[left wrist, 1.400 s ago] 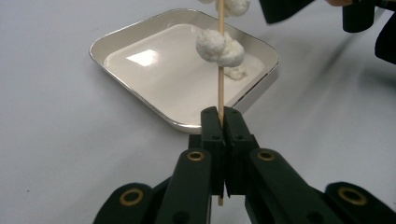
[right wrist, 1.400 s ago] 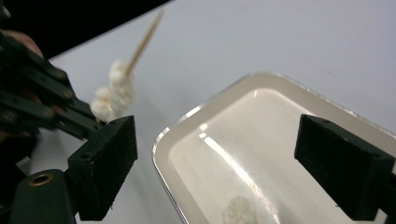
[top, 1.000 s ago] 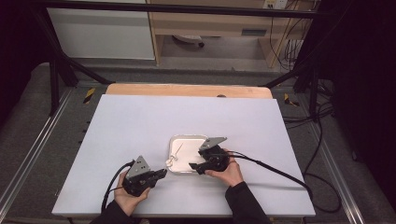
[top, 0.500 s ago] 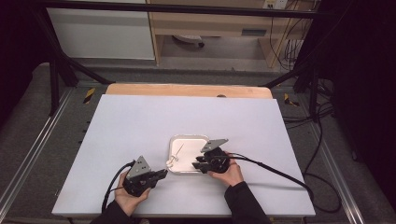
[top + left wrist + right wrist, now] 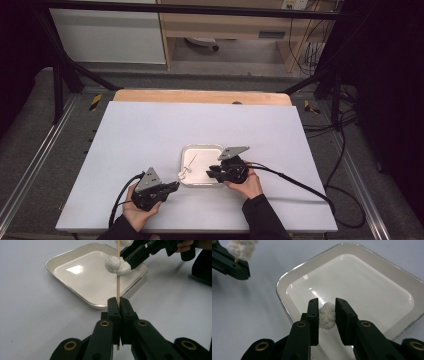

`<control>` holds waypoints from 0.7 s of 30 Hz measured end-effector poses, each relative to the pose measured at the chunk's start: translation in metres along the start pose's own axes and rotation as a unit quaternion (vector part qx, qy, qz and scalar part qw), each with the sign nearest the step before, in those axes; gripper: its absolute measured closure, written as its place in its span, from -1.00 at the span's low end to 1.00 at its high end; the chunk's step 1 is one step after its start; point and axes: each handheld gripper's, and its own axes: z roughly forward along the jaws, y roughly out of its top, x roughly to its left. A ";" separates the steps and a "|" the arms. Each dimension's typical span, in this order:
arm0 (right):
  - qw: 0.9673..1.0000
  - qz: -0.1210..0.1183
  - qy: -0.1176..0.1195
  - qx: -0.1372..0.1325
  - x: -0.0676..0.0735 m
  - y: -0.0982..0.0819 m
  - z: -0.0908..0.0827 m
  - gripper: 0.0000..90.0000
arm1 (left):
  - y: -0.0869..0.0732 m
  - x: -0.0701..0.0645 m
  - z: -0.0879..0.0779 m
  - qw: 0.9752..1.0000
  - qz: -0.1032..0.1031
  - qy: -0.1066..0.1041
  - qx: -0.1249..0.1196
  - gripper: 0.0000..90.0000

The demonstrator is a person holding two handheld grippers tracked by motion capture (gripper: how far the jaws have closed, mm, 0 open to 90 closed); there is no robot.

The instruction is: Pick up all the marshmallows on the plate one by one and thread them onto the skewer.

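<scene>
My left gripper (image 5: 119, 300) is shut on the lower end of a thin wooden skewer (image 5: 118, 286) that stands upright. A white fluffy lump (image 5: 113, 263) is threaded on the skewer, with another lump (image 5: 125, 242) above it. In the high view the left gripper (image 5: 174, 185) sits just left of the shallow white tray (image 5: 202, 146). My right gripper (image 5: 327, 301) reaches over the tray (image 5: 280, 282). Its jaws have just been closing, and their pads now press on a loose white lump (image 5: 327, 317). The right gripper (image 5: 210, 173) is at the tray's near right part.
The tray rests near the front middle of a white table (image 5: 150, 130) with a wooden strip (image 5: 200, 96) along its far edge. A black cable (image 5: 300, 182) trails right from the right gripper. Black frame bars and metal rails flank the table.
The right gripper's jaws have drawn closer together over the tray. Both hands stay about where they were, and the left gripper still holds the skewer.
</scene>
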 end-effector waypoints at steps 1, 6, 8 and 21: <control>1.000 0.000 0.002 -0.007 0.000 0.002 -0.003 0.66 | 0.000 0.000 0.000 1.000 0.001 -0.001 0.000 0.98; 0.999 0.010 0.011 -0.041 -0.001 0.010 -0.019 0.67 | 0.000 -0.001 0.000 1.000 0.002 -0.001 -0.002 0.98; 0.998 0.016 0.020 -0.058 -0.002 0.014 -0.026 0.67 | 0.000 -0.001 0.000 1.000 0.002 -0.001 -0.003 0.98; 0.987 0.046 0.048 -0.145 -0.006 0.033 -0.061 0.68 | 0.001 -0.003 -0.001 1.000 0.007 -0.003 -0.005 0.98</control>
